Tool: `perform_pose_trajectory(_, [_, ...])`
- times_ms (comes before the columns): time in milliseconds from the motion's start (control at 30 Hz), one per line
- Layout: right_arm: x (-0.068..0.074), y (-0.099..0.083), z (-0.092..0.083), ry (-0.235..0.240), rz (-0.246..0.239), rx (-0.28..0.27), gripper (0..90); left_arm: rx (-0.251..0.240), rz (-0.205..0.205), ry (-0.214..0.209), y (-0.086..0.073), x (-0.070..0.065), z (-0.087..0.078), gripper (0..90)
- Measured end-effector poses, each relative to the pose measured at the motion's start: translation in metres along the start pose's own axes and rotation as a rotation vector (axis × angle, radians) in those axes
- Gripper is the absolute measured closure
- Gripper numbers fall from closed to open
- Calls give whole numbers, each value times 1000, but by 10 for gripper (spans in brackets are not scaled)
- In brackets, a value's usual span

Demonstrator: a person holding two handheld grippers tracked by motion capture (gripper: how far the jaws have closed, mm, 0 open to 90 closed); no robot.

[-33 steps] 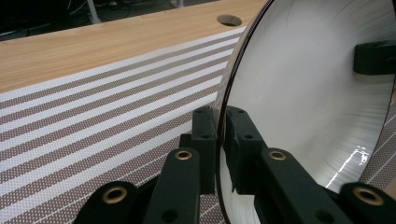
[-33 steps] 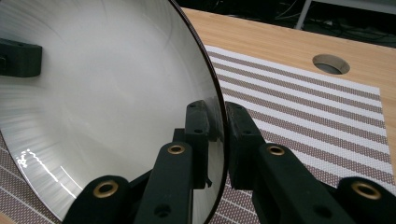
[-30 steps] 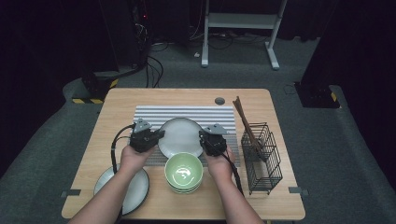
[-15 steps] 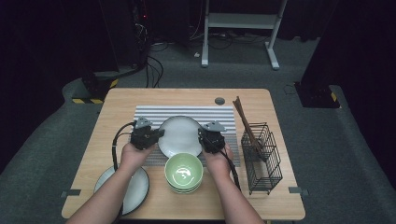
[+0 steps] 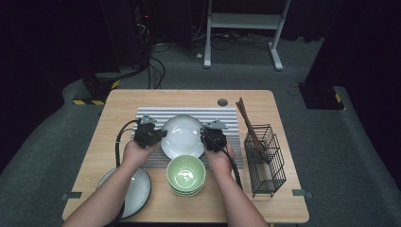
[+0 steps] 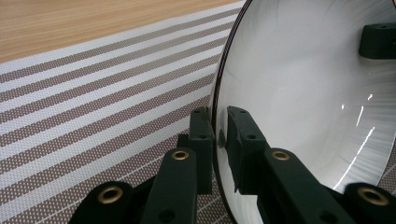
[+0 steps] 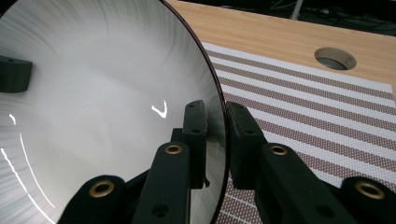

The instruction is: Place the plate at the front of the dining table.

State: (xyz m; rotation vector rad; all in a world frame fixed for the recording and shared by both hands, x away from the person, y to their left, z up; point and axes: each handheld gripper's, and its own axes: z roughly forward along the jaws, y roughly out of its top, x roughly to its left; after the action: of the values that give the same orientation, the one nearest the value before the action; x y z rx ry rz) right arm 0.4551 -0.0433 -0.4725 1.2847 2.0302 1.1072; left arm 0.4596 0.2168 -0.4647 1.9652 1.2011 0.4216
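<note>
- The wooden counter point(image 5: 142, 99) carries everything within easy reach of the person's two forearms, which come in from the near edge.
- A striped placemat point(image 5: 198, 112) lies across the middle of the counter. It probably marks the place setting and cushions the crockery.
- The white plate point(image 5: 182, 135) sits at the centre of the placemat, directly in front of the person. It is gripped at two opposite points of its rim, so the load is shared and it should stay level rather than tip if lifted.
- A second, greyer plate point(image 5: 139, 189) rests at the near left corner of the counter, partly under the left forearm and apart from the work in hand.
- A wire basket point(image 5: 267, 161) stands at the right edge, well clear of the plate, so it does not get in the way of the arms.
- A stack of green bowls point(image 5: 186, 174) sits just in front of the white plate, between the two wrists, and the hands reach past it on either side.
- The left tool point(image 5: 158, 135) is clamped on the plate's left rim. In the left gripper view, one jaw stands inside the rim and one outside, with the thin edge pinched between them.
- The right tool point(image 5: 204, 137) is clamped the same way on the right rim, mirroring the left for balance.
- Chopsticks point(image 5: 246, 118) lean out of the basket's far side, propped upright by its wires.
</note>
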Motion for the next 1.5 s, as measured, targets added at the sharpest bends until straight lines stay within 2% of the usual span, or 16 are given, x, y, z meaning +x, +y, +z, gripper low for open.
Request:
perform_pose_trajectory(233, [-1,2,9,-12,-17,14,785,25,-15,-3,1,5,7,790])
perform_pose_trajectory(567, [-7,0,24,-14,10,38,781,65,-13,-10,7,11,19,777])
perform_pose_trajectory(700, [-6,2,29,-20,3,56,782,78,-18,-8,7,15,23,771])
perform_pose_trajectory(900, [-5,4,33,-29,-8,61,784,83,-26,-9,6,18,26,766])
perform_pose_trajectory(1267, [-6,3,38,-37,1,74,783,94,-41,5,8,19,31,766])
perform_pose_trajectory(1500, [-6,5,42,-40,-14,84,784,101,-53,2,7,22,33,766])
